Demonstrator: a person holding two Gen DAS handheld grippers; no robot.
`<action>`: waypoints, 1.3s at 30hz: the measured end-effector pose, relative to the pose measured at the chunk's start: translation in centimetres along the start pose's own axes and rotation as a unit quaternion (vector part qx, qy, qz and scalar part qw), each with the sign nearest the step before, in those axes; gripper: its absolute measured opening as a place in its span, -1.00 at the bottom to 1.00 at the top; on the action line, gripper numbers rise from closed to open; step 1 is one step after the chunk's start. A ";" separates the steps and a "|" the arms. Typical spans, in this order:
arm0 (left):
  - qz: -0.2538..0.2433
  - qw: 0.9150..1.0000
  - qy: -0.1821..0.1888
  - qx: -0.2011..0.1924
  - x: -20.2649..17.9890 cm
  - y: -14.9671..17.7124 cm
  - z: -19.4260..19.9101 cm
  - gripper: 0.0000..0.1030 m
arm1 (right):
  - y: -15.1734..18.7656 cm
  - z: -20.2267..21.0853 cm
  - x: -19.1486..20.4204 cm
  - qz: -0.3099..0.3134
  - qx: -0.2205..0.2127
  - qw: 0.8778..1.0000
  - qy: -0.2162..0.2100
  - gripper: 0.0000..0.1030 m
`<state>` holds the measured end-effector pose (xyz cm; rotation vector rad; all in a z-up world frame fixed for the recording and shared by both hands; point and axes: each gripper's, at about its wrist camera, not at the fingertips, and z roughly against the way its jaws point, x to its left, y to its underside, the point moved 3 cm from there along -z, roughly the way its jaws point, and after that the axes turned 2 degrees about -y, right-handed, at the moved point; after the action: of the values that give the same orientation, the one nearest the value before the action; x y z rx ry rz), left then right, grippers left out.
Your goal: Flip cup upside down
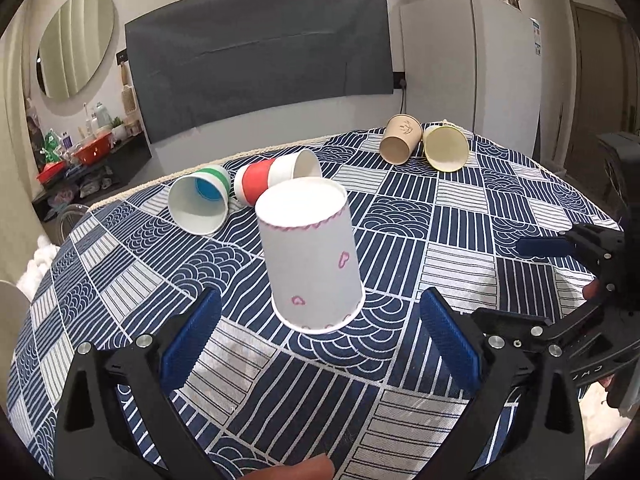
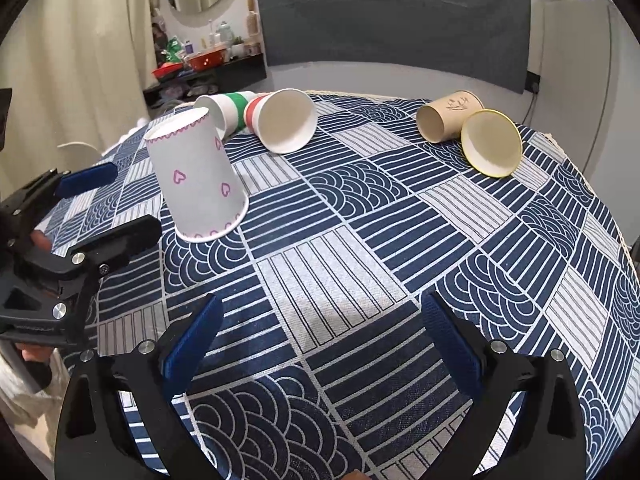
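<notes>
The left gripper (image 1: 320,336) has its two blue fingers wide apart and grips nothing; the white cup with pink hearts (image 1: 310,256) stands upside down on the blue patterned tablecloth (image 1: 420,400), rim down and base up, just beyond the fingertips and about centred between them, touching neither finger. In the right wrist view the same cup (image 2: 196,178) is at the near left of the table, leaning a little in the fisheye picture, and the left gripper (image 2: 116,204) is seen just to the left of it, its fingers spread, close to the cup but not in contact. Farther back on the left, a cup with a green band (image 1: 200,202) and a cup with a red band (image 1: 276,180) lie on their sides next to each other, behind the heart cup. The right gripper (image 2: 322,340) is in the middle near part of the table, fingers also apart, holding nothing, well apart from the heart cup. At the far right a brown cup (image 2: 446,116) and a yellow-rimmed cup (image 2: 492,144) lie on their sides, touching each other.
</notes>
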<state>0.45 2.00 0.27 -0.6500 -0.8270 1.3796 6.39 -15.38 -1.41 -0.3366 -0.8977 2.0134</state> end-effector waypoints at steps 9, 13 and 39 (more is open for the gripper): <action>0.014 1.000 -0.020 -0.011 2.2 0.9 -0.3 0.88 | 0.4 -0.4 0.4 0.002 0.002 1.000 -0.016 0.85; 0.024 1.000 0.004 -0.008 3.0 1.5 -0.8 0.88 | 0.2 -0.6 0.0 -0.014 -0.005 1.000 -0.020 0.85; 0.041 0.999 -0.007 0.011 3.7 2.4 -1.2 0.88 | 0.4 0.1 -0.1 -0.032 -0.049 0.998 0.030 0.85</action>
<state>0.06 6.04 -1.89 -0.6651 -0.8025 1.4670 6.16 -15.64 -1.64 -0.4152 -0.9591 1.8943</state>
